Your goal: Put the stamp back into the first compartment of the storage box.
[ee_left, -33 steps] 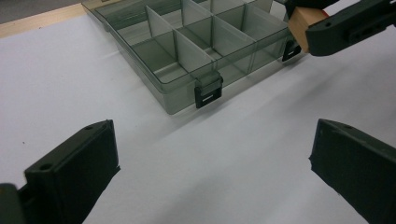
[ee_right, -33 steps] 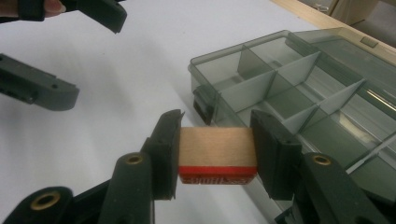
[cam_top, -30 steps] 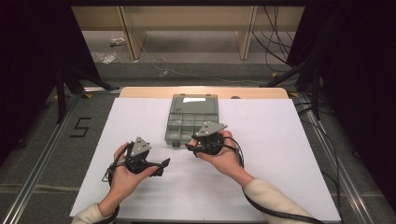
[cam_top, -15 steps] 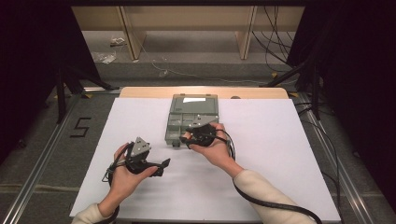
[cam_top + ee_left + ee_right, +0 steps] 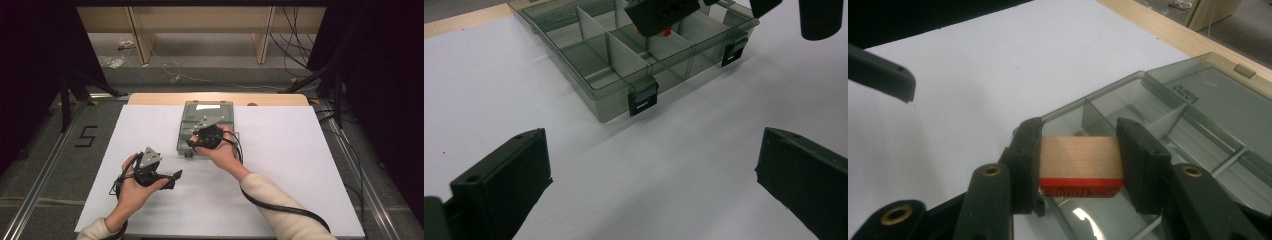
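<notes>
Here the right gripper [image 5: 1080,165] clamps a wooden block [image 5: 1081,167] over the box [image 5: 186,130]. The left gripper [image 5: 651,185] gapes empty, near-left of it.

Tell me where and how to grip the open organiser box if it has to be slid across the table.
Probably by its front wall, between the two black latches. The organiser box lies flat and open with thin upright walls, so the free left gripper could come level from the person's side, one jaw inside and one outside. The wooden block stays in the right gripper.
</notes>
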Motion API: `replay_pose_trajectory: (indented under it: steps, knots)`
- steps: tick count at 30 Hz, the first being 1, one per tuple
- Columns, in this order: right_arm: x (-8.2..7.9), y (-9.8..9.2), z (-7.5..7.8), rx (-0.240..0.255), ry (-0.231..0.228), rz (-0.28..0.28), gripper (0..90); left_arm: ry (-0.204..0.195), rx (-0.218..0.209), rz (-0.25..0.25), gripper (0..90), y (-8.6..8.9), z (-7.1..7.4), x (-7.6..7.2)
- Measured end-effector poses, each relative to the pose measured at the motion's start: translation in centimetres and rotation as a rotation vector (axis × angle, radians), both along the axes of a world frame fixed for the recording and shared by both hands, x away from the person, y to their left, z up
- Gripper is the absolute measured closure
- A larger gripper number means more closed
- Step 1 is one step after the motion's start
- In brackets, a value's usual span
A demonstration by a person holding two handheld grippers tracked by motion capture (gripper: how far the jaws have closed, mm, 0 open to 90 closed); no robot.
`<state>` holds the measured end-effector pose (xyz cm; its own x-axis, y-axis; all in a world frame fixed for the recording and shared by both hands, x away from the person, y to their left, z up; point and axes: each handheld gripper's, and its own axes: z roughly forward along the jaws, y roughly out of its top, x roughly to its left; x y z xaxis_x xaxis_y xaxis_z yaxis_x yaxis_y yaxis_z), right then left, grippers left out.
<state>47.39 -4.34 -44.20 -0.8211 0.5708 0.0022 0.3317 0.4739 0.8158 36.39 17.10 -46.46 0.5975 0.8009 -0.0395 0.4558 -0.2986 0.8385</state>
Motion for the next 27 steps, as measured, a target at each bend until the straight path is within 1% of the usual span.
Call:
replay_pose_trajectory:
  steps: [16,25,27]
  knots:
    - [2.7,2.3,0.4,-0.024,0.015,-0.020,55.9,0.001,-0.004,-0.002,0.3,0.0,0.0,0.0]
    - [4.0,2.9,0.5,-0.036,0.032,-0.037,55.9,0.001,-0.003,-0.004,0.3,0.0,0.0,0.0]
    - [4.3,2.9,0.6,-0.039,0.030,-0.039,55.9,0.001,-0.002,-0.003,0.4,0.0,0.0,0.0]
